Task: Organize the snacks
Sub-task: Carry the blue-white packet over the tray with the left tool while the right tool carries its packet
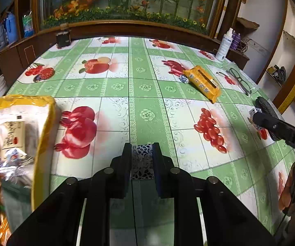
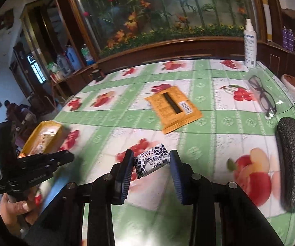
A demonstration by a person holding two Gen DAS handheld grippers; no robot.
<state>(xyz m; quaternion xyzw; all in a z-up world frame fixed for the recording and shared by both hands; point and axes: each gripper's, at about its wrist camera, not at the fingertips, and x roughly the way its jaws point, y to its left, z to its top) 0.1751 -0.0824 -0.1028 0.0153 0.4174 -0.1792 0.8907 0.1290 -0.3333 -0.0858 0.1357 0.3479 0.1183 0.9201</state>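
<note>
A wide worktop (image 1: pixel 145 86) under a green checked cloth printed with fruit runs up to a dark wooden cabinet holding a glass-fronted display of artificial flowers (image 1: pixel 127 2). At its left edge stands a yellow-rimmed bag (image 1: pixel 43 127) already holding wrapped snacks. An orange snack packet (image 2: pixel 173 108) lies flat farther back, with a pair of glasses (image 2: pixel 262 96) to its right. The left hand-held gripper (image 1: pixel 142 160) is clamped on a small candy in a black-and-white patterned wrapper (image 1: pixel 142 157), raised near the bag. The right hand-held gripper (image 2: pixel 151 164) pinches a second wrapped candy (image 2: pixel 152 162) between its pads.
</note>
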